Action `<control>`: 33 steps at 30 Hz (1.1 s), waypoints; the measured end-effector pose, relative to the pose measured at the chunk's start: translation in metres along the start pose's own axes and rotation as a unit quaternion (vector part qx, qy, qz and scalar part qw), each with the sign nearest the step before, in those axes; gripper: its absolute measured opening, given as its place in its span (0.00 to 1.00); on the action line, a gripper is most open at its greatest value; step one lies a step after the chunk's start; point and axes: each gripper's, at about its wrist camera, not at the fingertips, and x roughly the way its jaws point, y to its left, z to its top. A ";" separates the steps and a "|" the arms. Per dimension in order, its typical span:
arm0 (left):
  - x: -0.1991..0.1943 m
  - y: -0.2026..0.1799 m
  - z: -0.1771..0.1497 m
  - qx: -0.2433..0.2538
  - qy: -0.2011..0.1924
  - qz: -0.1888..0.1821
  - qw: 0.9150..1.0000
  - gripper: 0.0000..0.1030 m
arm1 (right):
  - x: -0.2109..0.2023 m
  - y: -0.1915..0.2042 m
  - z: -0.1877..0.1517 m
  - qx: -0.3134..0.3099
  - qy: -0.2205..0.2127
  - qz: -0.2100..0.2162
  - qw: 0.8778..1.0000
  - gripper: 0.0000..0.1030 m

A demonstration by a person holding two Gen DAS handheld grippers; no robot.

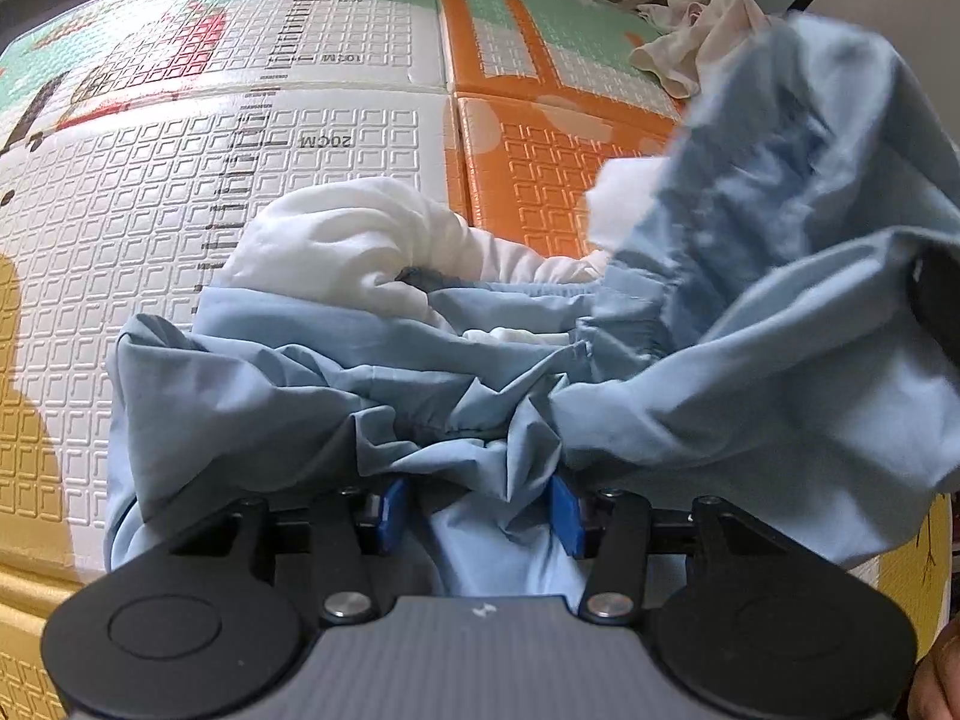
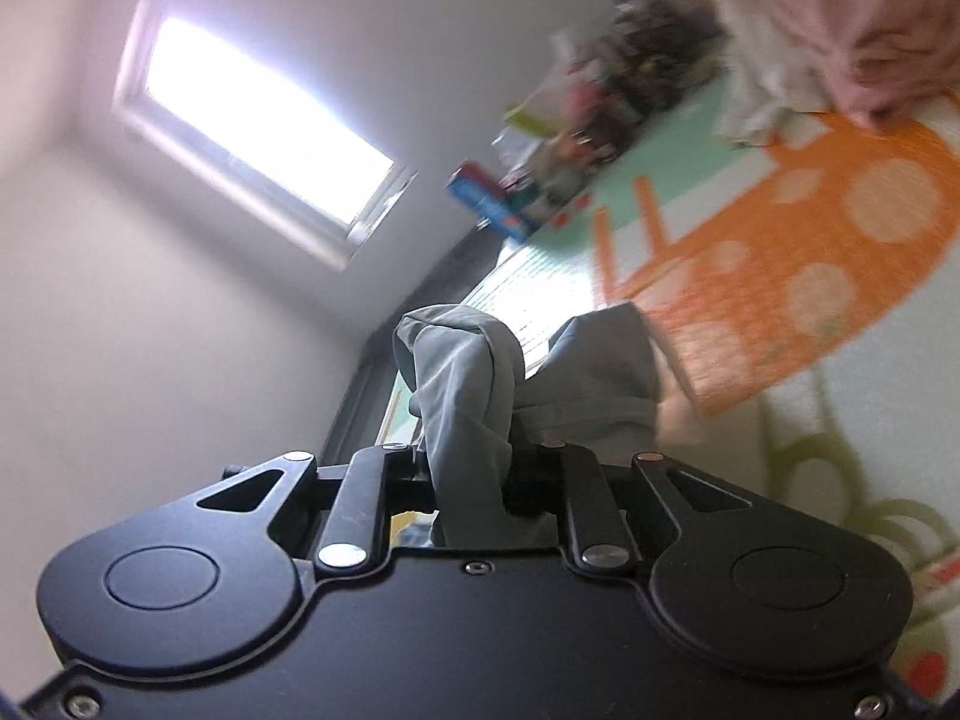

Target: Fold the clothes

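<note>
- Left gripper (image 1: 480, 510) points steeply down at the play mat (image 1: 150, 192); jaws stand roughly half open with a bunch of the light blue garment (image 1: 288, 384) between the blue pads (image 1: 393, 510)
- Cloth fills the gap between those pads and seems pinched there, though the contact is partly hidden by folds, so the hold looks likely rather than certain
- Light blue garment lies crumpled on the mat just ahead of the left gripper; white lining (image 1: 360, 240) shows at its far edge
- Right part of the garment is lifted off the mat, rising to the upper right of the left wrist view, blurred
- Right gripper (image 2: 474, 480) is tilted, with wall and window (image 2: 258, 138) behind it; jaws nearly closed, clamped on a twisted fold of the same blue cloth, which sticks up past the fingertips
- Cream and pink clothes pile (image 1: 696, 42) sits at the far right of the mat, well apart from the blue garment
- Clutter of boxes (image 2: 492, 204) along the mat's far edge, too blurred to identify
</note>
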 end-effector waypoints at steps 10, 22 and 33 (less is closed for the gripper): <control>-0.005 0.003 -0.006 0.036 -0.019 -0.012 0.999 0.48 | 0.046 0.042 -0.017 -0.074 0.097 0.007 0.993 0.16; -0.052 -0.002 -0.024 0.091 -0.044 -0.005 0.995 0.50 | 0.083 0.043 -0.029 -0.103 0.188 -0.040 0.976 0.16; -0.080 0.034 -0.049 0.044 -0.085 -0.030 0.995 0.53 | 0.098 0.036 -0.043 -0.115 0.206 -0.068 0.969 0.15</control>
